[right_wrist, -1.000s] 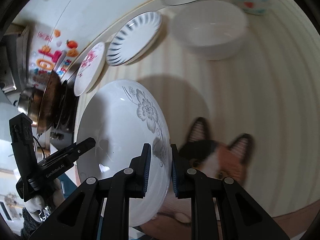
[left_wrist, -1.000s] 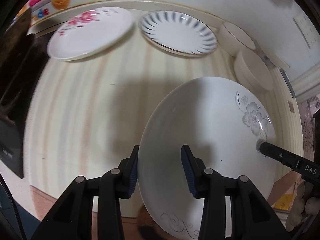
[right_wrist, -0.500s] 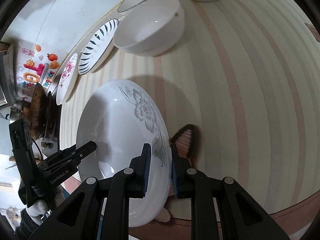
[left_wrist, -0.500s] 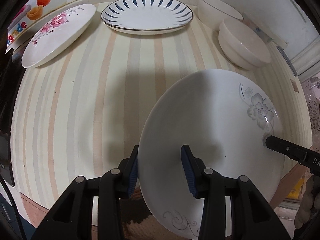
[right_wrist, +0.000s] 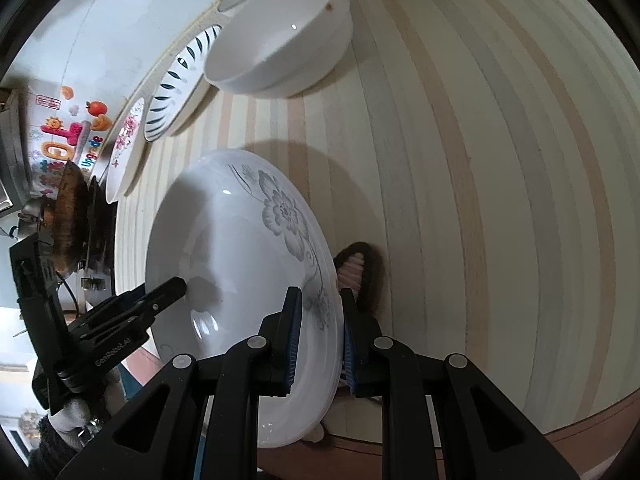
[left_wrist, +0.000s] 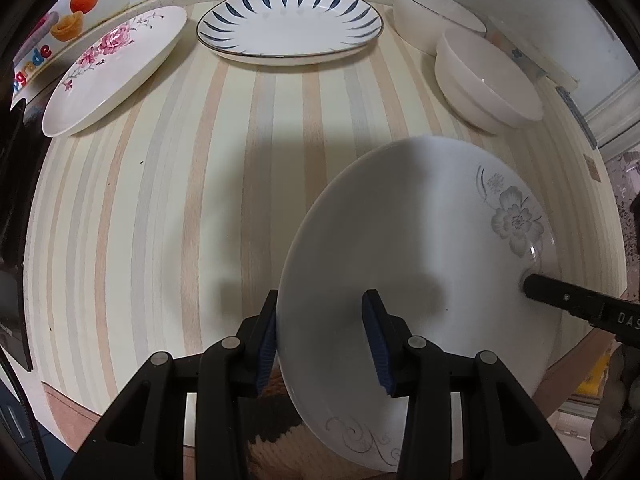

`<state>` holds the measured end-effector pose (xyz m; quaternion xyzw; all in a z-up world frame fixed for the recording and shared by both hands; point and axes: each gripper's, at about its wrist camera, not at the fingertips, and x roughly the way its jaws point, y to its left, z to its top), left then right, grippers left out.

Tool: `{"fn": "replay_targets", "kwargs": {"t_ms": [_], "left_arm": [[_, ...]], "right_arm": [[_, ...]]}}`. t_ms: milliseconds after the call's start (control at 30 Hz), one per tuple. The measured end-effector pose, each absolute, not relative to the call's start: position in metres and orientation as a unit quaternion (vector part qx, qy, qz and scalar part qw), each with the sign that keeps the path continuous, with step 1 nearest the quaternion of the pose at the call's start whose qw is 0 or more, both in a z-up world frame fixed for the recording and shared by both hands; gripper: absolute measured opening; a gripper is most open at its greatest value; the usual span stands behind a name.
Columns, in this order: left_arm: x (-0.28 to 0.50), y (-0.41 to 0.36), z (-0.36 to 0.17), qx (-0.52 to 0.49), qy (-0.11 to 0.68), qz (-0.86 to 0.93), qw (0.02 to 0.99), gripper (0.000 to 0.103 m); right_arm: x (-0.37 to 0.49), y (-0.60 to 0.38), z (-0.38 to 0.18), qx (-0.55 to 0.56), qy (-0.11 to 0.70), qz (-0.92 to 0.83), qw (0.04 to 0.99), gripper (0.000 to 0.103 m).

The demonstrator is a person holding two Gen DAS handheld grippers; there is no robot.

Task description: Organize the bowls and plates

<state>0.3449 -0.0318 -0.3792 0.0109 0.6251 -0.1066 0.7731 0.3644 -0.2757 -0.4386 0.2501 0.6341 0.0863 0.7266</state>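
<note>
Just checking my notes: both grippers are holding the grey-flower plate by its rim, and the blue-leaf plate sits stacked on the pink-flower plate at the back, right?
Not quite. Both grippers, left and right, do hold the grey-flower plate by its rim, but the blue-leaf plate is not stacked: it lies beside the pink-flower plate at the back. The left wrist view shows this.

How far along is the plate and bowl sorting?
Early. Nothing looks stacked: the pink-flowered white plate, blue-leaf patterned plate and two plain white bowls sit singly on the striped table. In hand: the grey-flowered white plate, pinched by the left gripper and right gripper. Left: grouping everything.
</note>
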Motion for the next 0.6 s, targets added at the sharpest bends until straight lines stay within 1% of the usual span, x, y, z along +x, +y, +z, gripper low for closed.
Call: {"fn": "replay_targets", "kwargs": {"t_ms": [133, 233, 367, 400, 433, 467, 500, 533, 600], "left_arm": [[0.347, -0.029, -0.359, 0.02, 0.608, -0.107, 0.787, 0.038], [0.354, -0.018, -0.337, 0.013, 0.592, -0.097, 0.8, 0.038], [0.377, 0.016, -0.306, -0.029, 0.567, -0.064, 0.821, 0.039], [0.387, 0.028, -0.301, -0.047, 0.562, -0.051, 0.824, 0.041], [0.396, 0.04, -0.298, -0.064, 0.557, -0.04, 0.827, 0.043], [0.405, 0.051, -0.298, -0.079, 0.554, -0.028, 0.828, 0.044], [0.412, 0.065, -0.3, -0.091, 0.553, -0.011, 0.828, 0.044], [0.42, 0.075, -0.303, -0.102, 0.554, 0.002, 0.826, 0.044], [0.437, 0.102, -0.313, -0.133, 0.557, 0.033, 0.819, 0.044]], "right_arm": [[0.37, -0.277, -0.438, 0.251, 0.651, 0.094, 0.71, 0.023], [0.374, -0.282, -0.423, 0.239, 0.653, 0.086, 0.714, 0.023], [0.392, -0.27, -0.375, 0.192, 0.634, 0.084, 0.744, 0.024], [0.403, -0.258, -0.361, 0.174, 0.625, 0.093, 0.755, 0.029], [0.416, -0.245, -0.349, 0.159, 0.617, 0.105, 0.763, 0.038], [0.427, -0.232, -0.34, 0.15, 0.61, 0.12, 0.769, 0.042], [0.441, -0.216, -0.333, 0.142, 0.601, 0.14, 0.774, 0.048], [0.458, -0.2, -0.327, 0.135, 0.593, 0.161, 0.777, 0.051], [0.501, -0.156, -0.322, 0.117, 0.581, 0.202, 0.78, 0.051]]}}
